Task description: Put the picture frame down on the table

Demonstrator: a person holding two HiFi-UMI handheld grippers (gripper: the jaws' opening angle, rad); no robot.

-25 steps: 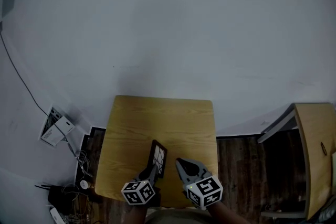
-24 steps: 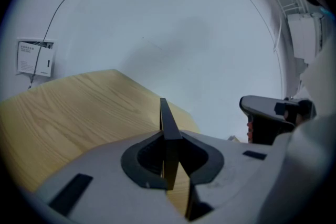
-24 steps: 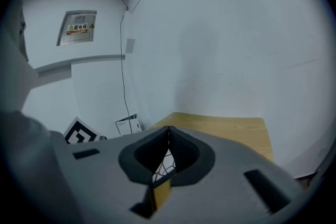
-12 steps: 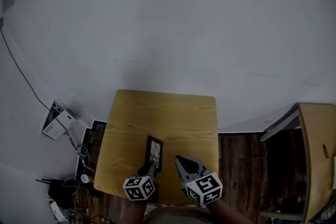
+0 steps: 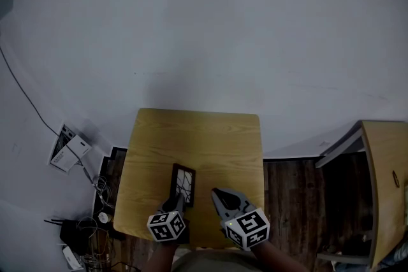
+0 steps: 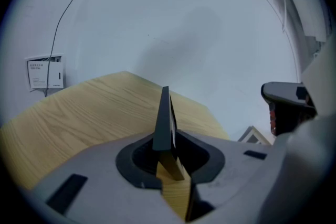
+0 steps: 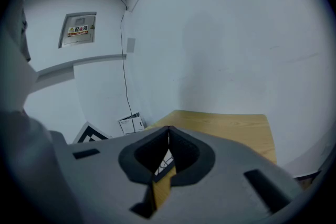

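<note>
Since a second ago the picture frame (image 5: pixel 183 183) has drifted left along with the left hand-held gripper (image 5: pixel 176 204), and it looks tipped over further toward the table (image 5: pixel 210 137). The right hand-held gripper (image 5: pixel 220 195) has barely shifted.

We see the left hand-held gripper clenched on the frame: in its own view the frame sits edge-on between the jaws, pointing away from the camera, with tabletop visible below through the gap. The right hand-held gripper is pinched closed with nothing in it, jaw tips meeting; the frame and wood grain show through the opening behind them. It hangs just right of the frame, not touching it.

The frame is over the near-left part of the table, close to the front edge. We cannot tell if its far edge is touching the wood yet.

We judge the step in hand to be lowering and laying the frame flat. To do it well, we want to keep rolling the left wrist so the frame's broad face meets the table, bring the far edge down first, and let go only once it lies flat. We should also keep it clear of the front edge so it doesn't slide off.
</note>
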